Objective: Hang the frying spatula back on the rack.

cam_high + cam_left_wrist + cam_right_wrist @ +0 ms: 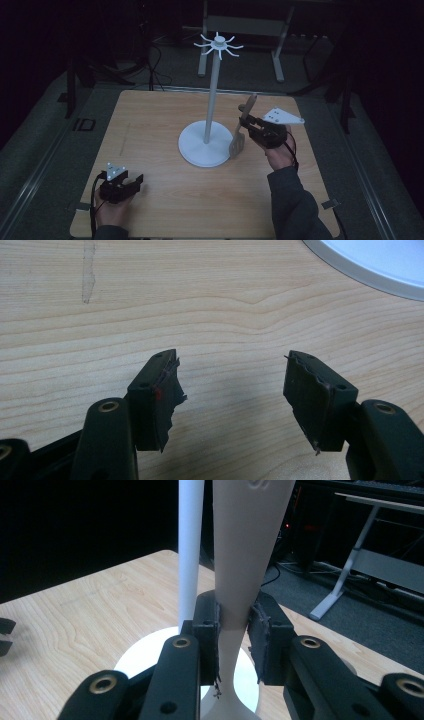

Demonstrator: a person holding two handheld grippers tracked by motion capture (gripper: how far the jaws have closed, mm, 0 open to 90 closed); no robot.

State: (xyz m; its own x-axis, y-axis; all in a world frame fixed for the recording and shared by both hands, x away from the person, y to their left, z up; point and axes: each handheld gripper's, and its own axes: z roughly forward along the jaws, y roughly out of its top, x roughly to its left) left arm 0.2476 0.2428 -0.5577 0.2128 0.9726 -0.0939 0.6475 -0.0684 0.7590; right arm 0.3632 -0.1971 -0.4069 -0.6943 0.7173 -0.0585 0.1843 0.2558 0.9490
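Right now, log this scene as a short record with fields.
surface: wooden table
stand: white hook stand, upright, round base on the table
held item: slotted spatula, roughly upright, slotted end down beside the stand's base
right gripper: shut on the spatula's handle
left gripper: open, nothing between its jaws, low over bare wood at the near left
hooks: at the top of the stand, nothing hanging

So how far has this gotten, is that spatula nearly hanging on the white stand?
Done: the spatula is off the table, clamped at its handle by the right gripper and held upright beside the stand. In hand: carrying it next to the pole. Left: lifting it to the hooks at the top, which all look bare, and hanging it there. The left gripper rests open on the table, holding nothing.
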